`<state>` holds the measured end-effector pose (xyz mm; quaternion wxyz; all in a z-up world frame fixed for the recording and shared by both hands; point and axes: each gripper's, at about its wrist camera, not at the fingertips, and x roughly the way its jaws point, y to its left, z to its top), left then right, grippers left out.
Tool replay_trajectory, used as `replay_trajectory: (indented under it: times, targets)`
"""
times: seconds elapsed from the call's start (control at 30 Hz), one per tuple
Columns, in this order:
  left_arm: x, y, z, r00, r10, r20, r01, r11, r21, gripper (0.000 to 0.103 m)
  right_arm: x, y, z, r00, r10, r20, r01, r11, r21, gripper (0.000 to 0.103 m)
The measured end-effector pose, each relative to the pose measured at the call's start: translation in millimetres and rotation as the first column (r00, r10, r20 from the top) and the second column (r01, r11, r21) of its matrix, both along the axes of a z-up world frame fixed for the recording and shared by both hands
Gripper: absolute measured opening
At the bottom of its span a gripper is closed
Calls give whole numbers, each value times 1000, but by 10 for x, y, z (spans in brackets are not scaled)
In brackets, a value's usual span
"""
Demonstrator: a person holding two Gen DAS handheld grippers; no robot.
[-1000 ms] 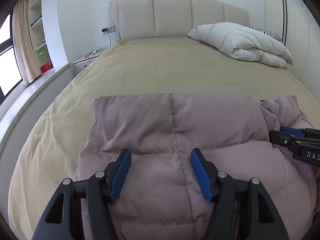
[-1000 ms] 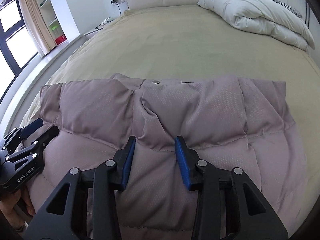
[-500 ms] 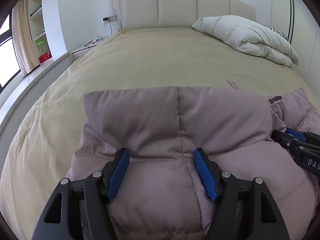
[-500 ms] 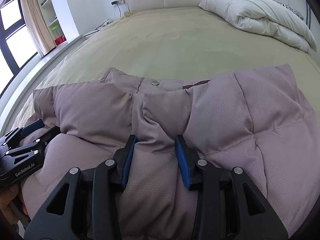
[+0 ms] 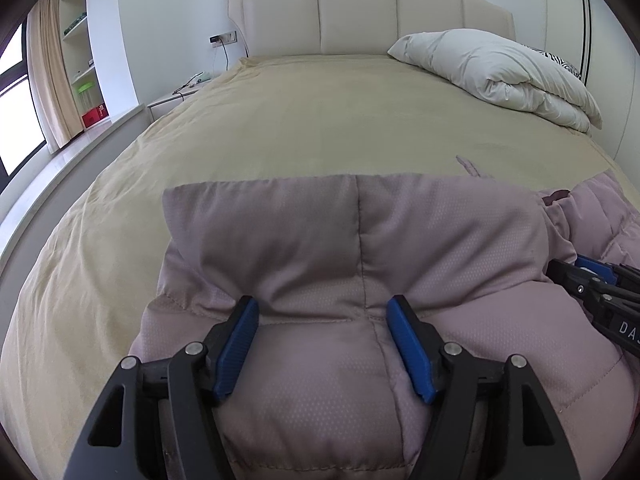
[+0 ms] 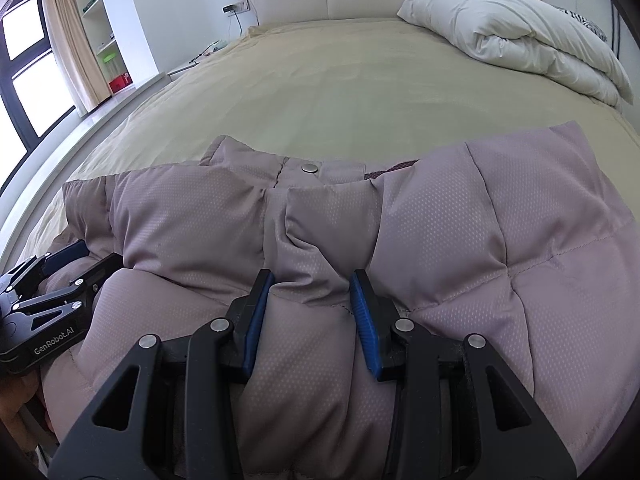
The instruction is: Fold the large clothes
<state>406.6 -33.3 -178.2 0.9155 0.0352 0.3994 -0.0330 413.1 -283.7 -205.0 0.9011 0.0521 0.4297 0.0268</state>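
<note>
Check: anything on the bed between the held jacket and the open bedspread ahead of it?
Nothing visible. Both the left gripper and right gripper grip the jacket, and the bedspread ahead is bare. The folded duvet sits far off by the headboard, to the right.

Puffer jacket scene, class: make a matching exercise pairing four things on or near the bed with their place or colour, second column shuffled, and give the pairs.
Things:
1. puffer jacket
2. folded duvet
3. snap button
4. red box

Descriptions:
A. white, by the headboard
B. on the floor under the shelves
C. mauve, squeezed between the pads of both claws, left claw, right claw
D. silver, at the jacket's far edge

Pairs: 1-C, 2-A, 3-D, 4-B
</note>
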Motion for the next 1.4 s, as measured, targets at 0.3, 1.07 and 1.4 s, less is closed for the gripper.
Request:
replay_trajectory:
  times: [0.3,1.07,1.4]
  targets:
    - [-254,97,465,999,20,49,-15,996,-85,70,-367,-210,398,997,-8,74,-2,991,130,40]
    - [163,26,92,999,19,-31,-20,998,-51,72,-258,-1209,-83,973,-232,-12,232,969,80,47]
    - [184,-20,63,999,19,-29,-21,999,-48,72,-225,-1183,-181,972,-235,-12,235,971,41,47]
